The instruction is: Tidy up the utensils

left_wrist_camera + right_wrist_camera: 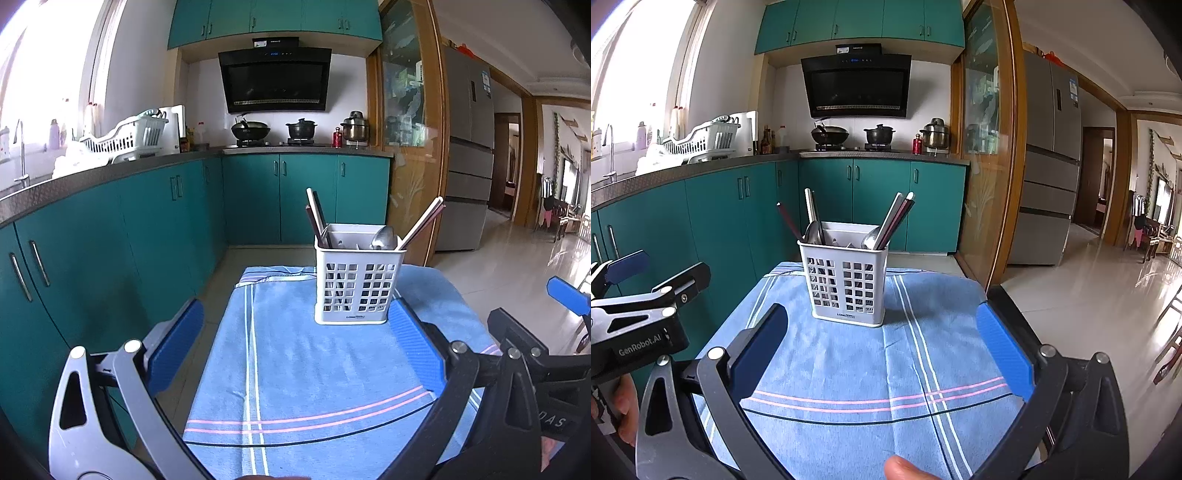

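A white slotted utensil holder (356, 275) (846, 275) stands upright on a blue striped cloth (314, 369) (857, 365). Chopsticks (424, 221) (897, 218) lean out of it on both sides, and a metal spoon (383, 237) (870, 237) pokes up from inside. My left gripper (295, 347) is open, its blue pads wide apart, a little in front of the holder with nothing between them. My right gripper (882, 347) is also open and empty, just short of the holder. In the right wrist view the left gripper (628, 291) shows at the left edge.
Teal cabinets (110, 229) (738, 206) under a dark counter run along the left and back. A stove with a wok (251, 130) and pots sits at the back. A glass sliding door (986, 147) and a fridge (1049, 158) are on the right. A fingertip (905, 469) shows at the bottom edge.
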Motion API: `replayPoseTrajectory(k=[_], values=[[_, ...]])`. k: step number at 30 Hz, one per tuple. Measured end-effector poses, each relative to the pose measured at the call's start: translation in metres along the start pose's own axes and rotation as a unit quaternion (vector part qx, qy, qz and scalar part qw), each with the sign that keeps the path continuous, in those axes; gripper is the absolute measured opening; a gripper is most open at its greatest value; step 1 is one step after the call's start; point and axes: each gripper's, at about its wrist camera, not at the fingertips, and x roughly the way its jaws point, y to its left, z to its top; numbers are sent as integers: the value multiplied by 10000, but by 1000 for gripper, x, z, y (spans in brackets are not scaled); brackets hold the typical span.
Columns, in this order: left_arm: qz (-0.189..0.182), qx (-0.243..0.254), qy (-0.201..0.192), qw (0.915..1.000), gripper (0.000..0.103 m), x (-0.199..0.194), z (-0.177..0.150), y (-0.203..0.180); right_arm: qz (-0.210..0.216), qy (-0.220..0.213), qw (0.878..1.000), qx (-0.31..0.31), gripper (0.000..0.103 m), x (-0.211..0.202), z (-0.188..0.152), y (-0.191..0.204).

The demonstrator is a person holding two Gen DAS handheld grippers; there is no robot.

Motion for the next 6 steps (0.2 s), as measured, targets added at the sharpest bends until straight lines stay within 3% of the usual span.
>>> replayPoseTrajectory(k=[6], values=[[50,116,-30,9999,99,-1,0,-5,-3,19,10000,12,100,1,0,-1]])
